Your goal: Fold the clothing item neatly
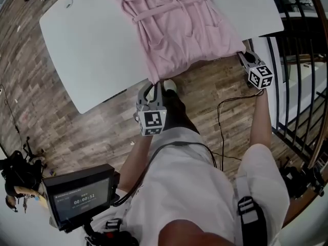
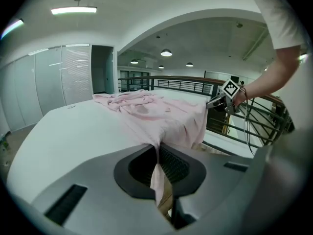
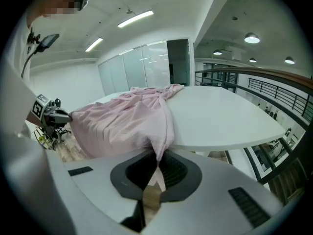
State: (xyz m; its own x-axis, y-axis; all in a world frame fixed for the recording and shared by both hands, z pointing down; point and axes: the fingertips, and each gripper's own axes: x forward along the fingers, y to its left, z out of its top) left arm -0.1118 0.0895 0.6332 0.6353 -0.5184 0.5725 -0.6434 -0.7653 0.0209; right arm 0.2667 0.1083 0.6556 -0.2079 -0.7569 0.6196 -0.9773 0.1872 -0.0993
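- The pink garment [image 1: 179,24] lay spread lengthwise on the white surface [image 1: 92,45]. Its near end hung over the surface's near edge, towards the person.
- It was not yet folded. The cloth was rumpled, with loose creases down its length, and a belt [image 1: 159,12] lay slack across the upper part.
- The far end ran out of the top of the head view, so how that end lay could not be told.
- The left tongs [image 1: 153,85] were closed on the near left corner of the hem. In the left gripper view a thin strip of pink cloth ran down between the two pads, pinched tight with no gap beside it.
- The right tongs [image 1: 242,55] were closed on the near right corner in the same way. The right gripper view showed a bunched fold of cloth gathered into the closed pads.
- The near hem stretched between the two tongs, just off the surface's edge and above the wooden floor [image 1: 205,101]. It sagged a little in the middle.
- Judged from this, only the opening step was done: both near corners were gripped and the hem was held out between them.
- All of the folding seemed to be left. The near end would need to be carried over onto the rest of the garment, the creases smoothed, the belt tucked in, and further folds made to get a neat, compact stack.
- A likely risk was the slack belt and the rumpled middle being trapped under the first fold and spoiling its neatness.
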